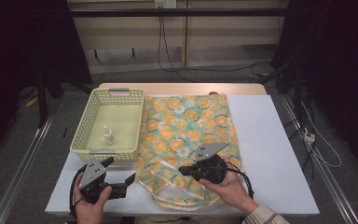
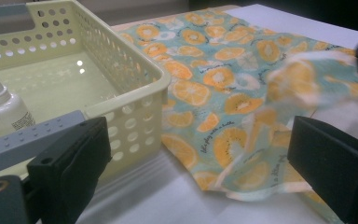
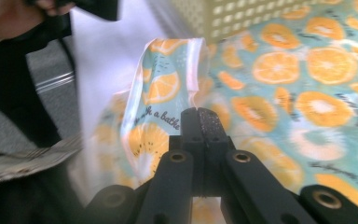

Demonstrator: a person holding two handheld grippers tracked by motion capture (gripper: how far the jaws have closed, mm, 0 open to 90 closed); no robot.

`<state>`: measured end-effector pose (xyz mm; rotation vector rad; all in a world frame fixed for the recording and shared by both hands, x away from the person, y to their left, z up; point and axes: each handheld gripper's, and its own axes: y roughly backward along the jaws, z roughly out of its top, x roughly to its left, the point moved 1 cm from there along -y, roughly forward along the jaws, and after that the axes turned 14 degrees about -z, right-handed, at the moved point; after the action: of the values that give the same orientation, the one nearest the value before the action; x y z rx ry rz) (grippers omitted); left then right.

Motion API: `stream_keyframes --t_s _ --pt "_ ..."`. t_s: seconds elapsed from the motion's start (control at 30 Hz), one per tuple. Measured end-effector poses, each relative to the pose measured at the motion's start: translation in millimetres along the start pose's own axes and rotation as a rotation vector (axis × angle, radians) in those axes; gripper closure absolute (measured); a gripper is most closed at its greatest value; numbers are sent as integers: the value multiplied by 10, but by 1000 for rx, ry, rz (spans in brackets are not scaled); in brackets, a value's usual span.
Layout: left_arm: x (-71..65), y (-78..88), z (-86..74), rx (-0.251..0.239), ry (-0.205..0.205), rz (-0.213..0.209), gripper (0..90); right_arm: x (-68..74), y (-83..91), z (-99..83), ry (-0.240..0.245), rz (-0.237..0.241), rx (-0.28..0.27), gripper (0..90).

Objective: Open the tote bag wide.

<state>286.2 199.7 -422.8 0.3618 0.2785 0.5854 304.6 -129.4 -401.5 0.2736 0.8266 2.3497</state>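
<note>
Bench: white top, wood strip at far edge. Yellow perforated basket at left, small white bottle upright inside, near front wall. Orange-print cloth bag lies flat just right of basket, touching its side; handles bunched at near edge.

Left hand-held gripper: jaws wide apart, nothing between, low over bench in front of basket.

Right hand-held gripper: jaws pressed together, clamped on lifted fold of bag (near handle end; cloth there blurred).
</note>
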Motion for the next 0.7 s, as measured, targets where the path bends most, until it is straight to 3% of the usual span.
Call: stream_keyframes --t_s 0.2,0.47,0.7 --pt "1 0 0 2 -1 0 55 -280 -82 104 -43 -54 -20 900" --pt "3 -3 0 2 -1 -1 55 -525 -160 251 -60 -104 -32 900" --pt "7 -7 0 3 1 -3 55 -852 -380 398 -85 -168 -9 900"
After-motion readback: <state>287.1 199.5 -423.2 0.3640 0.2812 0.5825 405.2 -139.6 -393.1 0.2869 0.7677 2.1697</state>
